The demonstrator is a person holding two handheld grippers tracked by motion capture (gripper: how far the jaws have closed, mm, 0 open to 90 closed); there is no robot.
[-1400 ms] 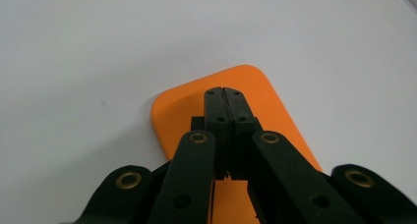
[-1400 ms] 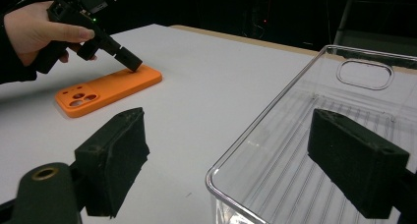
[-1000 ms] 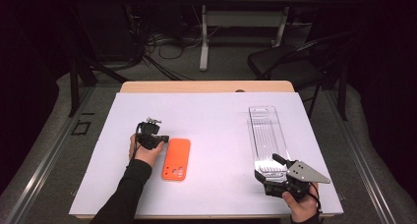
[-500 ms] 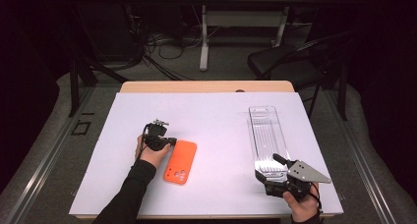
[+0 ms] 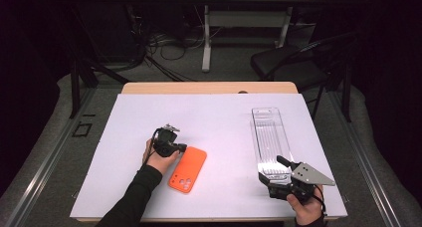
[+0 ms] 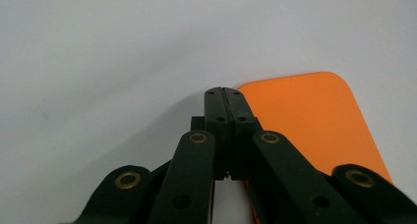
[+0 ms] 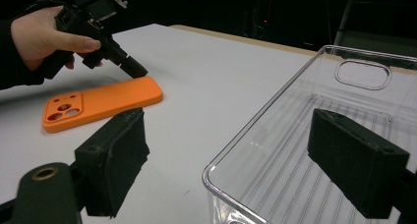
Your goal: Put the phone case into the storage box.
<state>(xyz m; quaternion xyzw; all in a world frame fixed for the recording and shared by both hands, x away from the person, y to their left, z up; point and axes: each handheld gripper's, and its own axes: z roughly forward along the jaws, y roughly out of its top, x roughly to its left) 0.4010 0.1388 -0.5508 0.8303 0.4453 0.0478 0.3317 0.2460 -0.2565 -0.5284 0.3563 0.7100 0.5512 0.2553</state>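
Closed tight with nothing between them, the jaws of my left gripper (image 6: 227, 94) sit at the upper left corner of the orange phone case (image 5: 188, 169), tips just beside its edge; I can't tell if they touch. That case lies face down on the white table cover (image 5: 219, 122), camera cutouts toward me. On my right gripper (image 7: 226, 155) I see the jaws spread wide around the near end of the clear plastic tray (image 5: 271, 140), one pad outside its wall, neither pressing.
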